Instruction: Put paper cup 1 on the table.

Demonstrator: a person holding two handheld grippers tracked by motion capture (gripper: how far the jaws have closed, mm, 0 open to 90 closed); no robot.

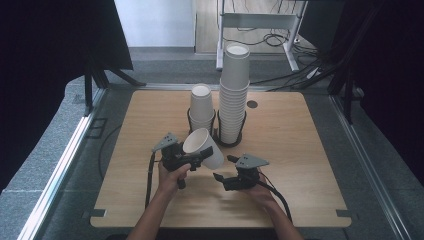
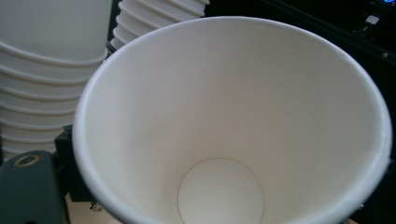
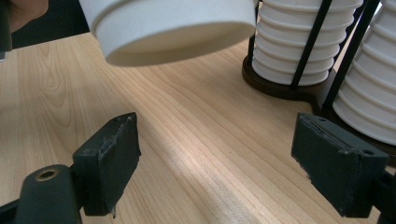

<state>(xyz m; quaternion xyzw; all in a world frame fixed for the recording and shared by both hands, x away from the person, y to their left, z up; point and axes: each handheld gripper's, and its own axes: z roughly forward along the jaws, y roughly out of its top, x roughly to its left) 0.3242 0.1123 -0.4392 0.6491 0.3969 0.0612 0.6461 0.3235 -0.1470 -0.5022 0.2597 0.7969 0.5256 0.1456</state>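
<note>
A light wooden table (image 1: 300,165) with rounded corners carries a dark wire holder (image 1: 227,142) near the middle of its far edge. Two stacks of white paper cups stand in it, the short stack (image 1: 202,107) left of the tall stack (image 1: 233,92).

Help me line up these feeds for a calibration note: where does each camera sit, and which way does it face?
High view: above the person's side, looking forward and down at the table; forearms, left gripper, right gripper.
Left gripper view: on that gripper, looking into the held cup.
Right gripper view: low, along open jaws over the wood.
Shared: all three show the cup and both stacks.
</note>
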